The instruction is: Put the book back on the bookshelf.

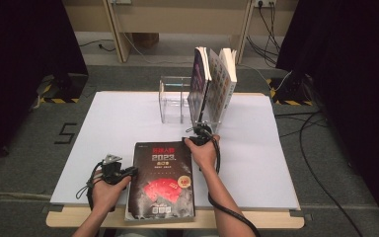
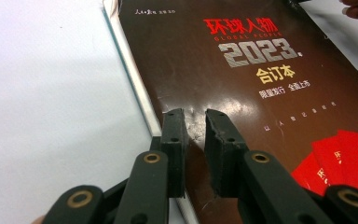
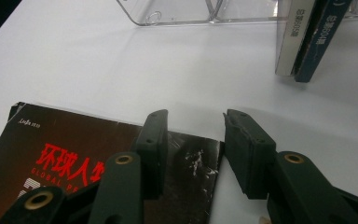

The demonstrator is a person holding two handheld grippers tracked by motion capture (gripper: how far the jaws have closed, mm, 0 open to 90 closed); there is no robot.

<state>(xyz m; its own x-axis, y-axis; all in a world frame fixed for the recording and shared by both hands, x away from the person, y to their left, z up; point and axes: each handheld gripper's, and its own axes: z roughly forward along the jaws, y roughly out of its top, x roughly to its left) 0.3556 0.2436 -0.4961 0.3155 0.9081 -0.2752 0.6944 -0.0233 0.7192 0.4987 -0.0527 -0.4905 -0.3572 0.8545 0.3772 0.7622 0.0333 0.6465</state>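
Left gripper (image 2: 196, 114) over dark magazine (image 2: 261, 93)
Jaws slightly parted above the magazine's left edge; white table (image 2: 51, 116) beside.

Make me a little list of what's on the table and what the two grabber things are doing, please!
Table: white board
Lying flat: dark magazine with red and gold print, near the front edge
Standing up: two books in a clear rack at the back
Left gripper: jaws a small gap apart, over the magazine's left edge
Right gripper: jaws open, straddling the magazine's top right corner
Holding anything: not yet
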